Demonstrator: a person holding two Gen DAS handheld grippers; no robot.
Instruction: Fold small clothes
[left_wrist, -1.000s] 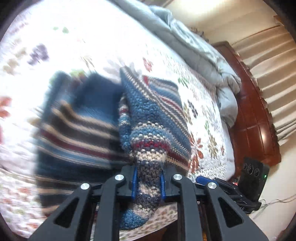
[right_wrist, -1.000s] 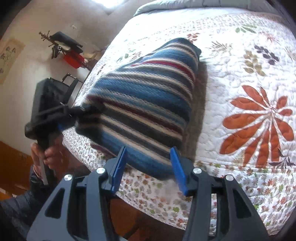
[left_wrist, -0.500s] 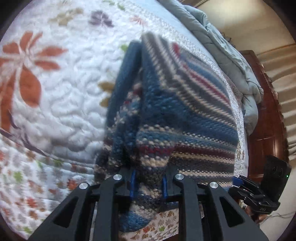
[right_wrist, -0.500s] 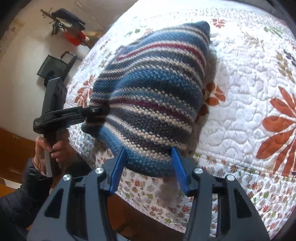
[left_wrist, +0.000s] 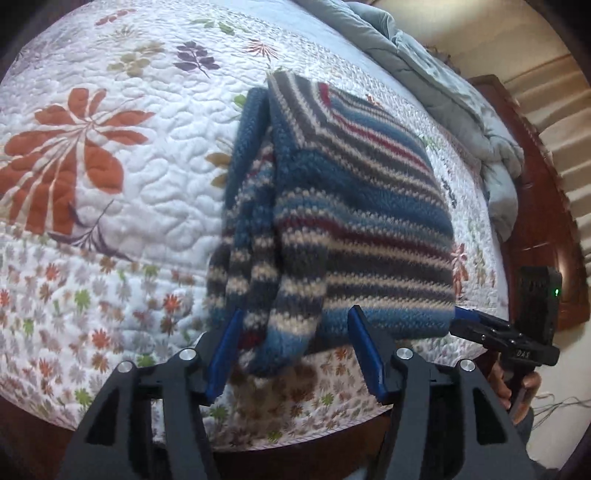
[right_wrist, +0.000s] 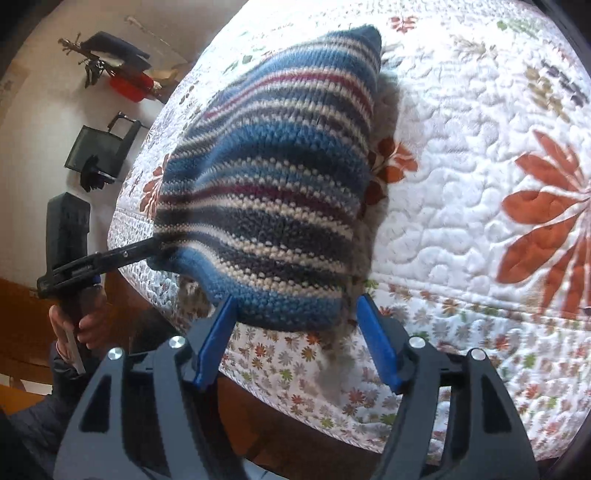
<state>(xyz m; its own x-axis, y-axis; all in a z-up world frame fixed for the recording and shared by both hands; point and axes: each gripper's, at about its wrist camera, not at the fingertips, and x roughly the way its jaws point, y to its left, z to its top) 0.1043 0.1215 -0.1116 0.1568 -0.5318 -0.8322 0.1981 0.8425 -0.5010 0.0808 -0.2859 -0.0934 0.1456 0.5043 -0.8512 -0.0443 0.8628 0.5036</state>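
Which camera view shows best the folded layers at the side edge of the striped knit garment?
The left wrist view: the striped knit garment shows its stacked layers along its left edge. The right wrist view shows only one smooth striped face.

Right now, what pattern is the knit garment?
The knit garment: blue, cream, grey and dark-red stripes; clearest in right wrist view.

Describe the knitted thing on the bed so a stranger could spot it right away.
Start at the white floral quilt covering the bed. Near its front edge lies a folded striped knit garment. It is the only knitted piece, banded in blue, cream, grey and dark red.
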